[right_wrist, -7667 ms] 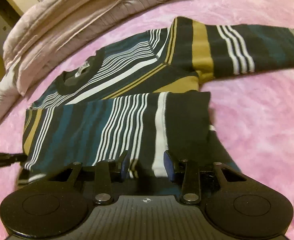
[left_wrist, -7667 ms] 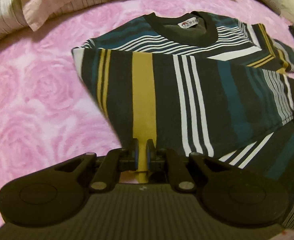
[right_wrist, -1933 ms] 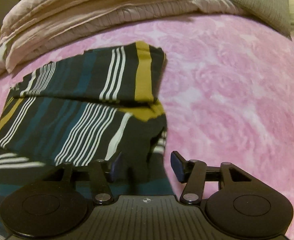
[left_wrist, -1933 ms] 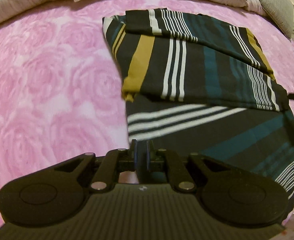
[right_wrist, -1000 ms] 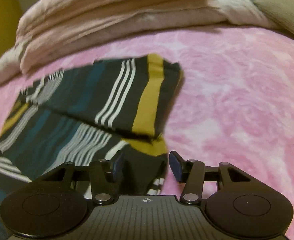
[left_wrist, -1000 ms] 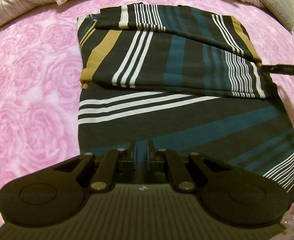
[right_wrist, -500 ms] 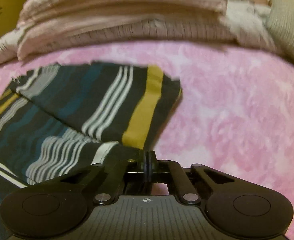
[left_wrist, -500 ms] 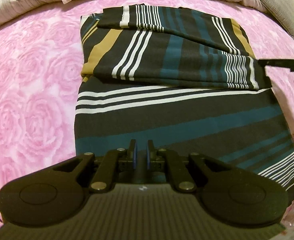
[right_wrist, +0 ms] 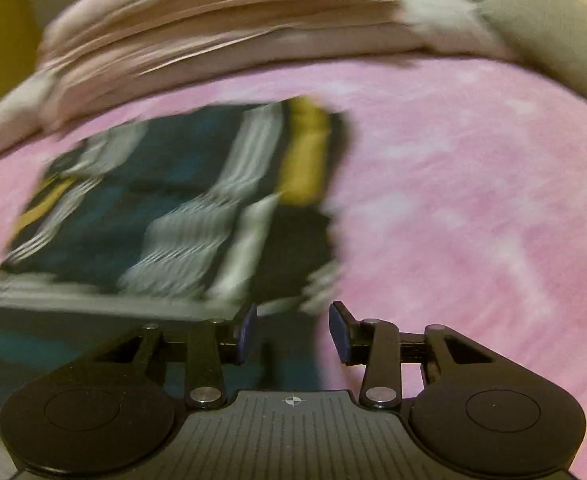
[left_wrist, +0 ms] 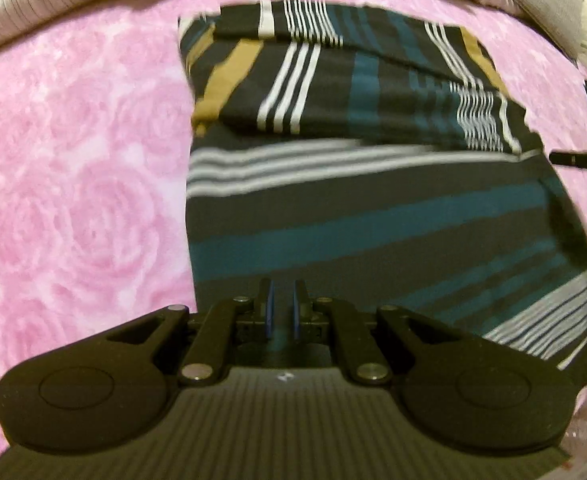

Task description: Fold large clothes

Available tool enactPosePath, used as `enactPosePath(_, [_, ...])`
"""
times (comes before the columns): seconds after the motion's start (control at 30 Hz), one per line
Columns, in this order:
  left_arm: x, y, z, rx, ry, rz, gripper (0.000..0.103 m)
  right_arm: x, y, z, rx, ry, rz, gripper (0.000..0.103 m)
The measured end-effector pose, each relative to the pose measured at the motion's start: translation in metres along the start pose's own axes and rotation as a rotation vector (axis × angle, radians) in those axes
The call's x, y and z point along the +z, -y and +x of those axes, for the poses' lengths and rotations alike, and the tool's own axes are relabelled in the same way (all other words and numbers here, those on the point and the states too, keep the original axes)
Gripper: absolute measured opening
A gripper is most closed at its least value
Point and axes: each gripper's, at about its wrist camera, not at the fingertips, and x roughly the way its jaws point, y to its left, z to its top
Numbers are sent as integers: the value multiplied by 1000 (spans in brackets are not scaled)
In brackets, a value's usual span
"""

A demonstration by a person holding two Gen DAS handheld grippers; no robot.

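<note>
A striped shirt [left_wrist: 373, 208], black with teal, white and mustard bands, lies on the pink bed cover with both sleeves folded across its upper part. My left gripper [left_wrist: 281, 316] is at the shirt's near hem, its blue pads close together with dark cloth between them. The right wrist view is blurred by motion. There my right gripper [right_wrist: 293, 332] stands open over the shirt's [right_wrist: 181, 208] right side edge, with nothing pinched. A thin dark part of the right gripper [left_wrist: 581, 160] shows at the shirt's right edge in the left wrist view.
The pink rose-patterned bed cover [left_wrist: 73, 200] spreads to the left of the shirt and to its right [right_wrist: 473, 200]. Folded pale bedding [right_wrist: 233, 32] is stacked along the far side. A grey pillow [right_wrist: 549, 32] lies at the far right.
My right gripper was shut at the shirt's side edge half a second ago and now stands open, and its view is blurred by movement. My left gripper still holds the hem.
</note>
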Motion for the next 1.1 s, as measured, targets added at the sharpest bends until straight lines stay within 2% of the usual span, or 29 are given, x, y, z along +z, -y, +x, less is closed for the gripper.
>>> enactPosePath(0.07, [-15,-6,7,1,-42,6,6,-26,-22,2,51,-79,-33,39])
enactPosePath(0.13, [-33,-10,5,6,-73,28,6,-57,-38,0,16,-149,-46,44])
enactPosePath(0.17, [-41,-13,0,1,-83,34,6,-68,-44,-9,-10,-130,-53,48])
enactPosePath(0.27, [-58,-20,-25,-6,-93,46,6,-78,-56,-28,-55,-225,-10,50])
enactPosePath(0.33, [-65,-24,-43,-8,-92,53,6,-77,-61,-47,-63,-255,23,52])
enactPosePath(0.43, [-67,-28,-74,-7,-77,65,7,-68,-75,-81,-94,-250,32,59])
enactPosePath(0.5, [-61,-27,-89,-8,-63,74,13,-59,-87,-103,-116,-254,19,63])
enactPosePath(0.57, [-54,-24,-106,-8,-48,88,23,-47,-97,-122,-136,-256,-2,65])
enactPosePath(0.7, [-39,-14,-132,-11,-16,124,34,-31,-111,-154,-179,-244,-37,69])
enactPosePath(0.87, [-24,5,-152,-15,6,146,51,-19,-118,-175,-182,-255,-65,70])
enactPosePath(1.1, [-9,31,-169,14,34,121,63,-8,-128,-182,-116,-286,-121,71])
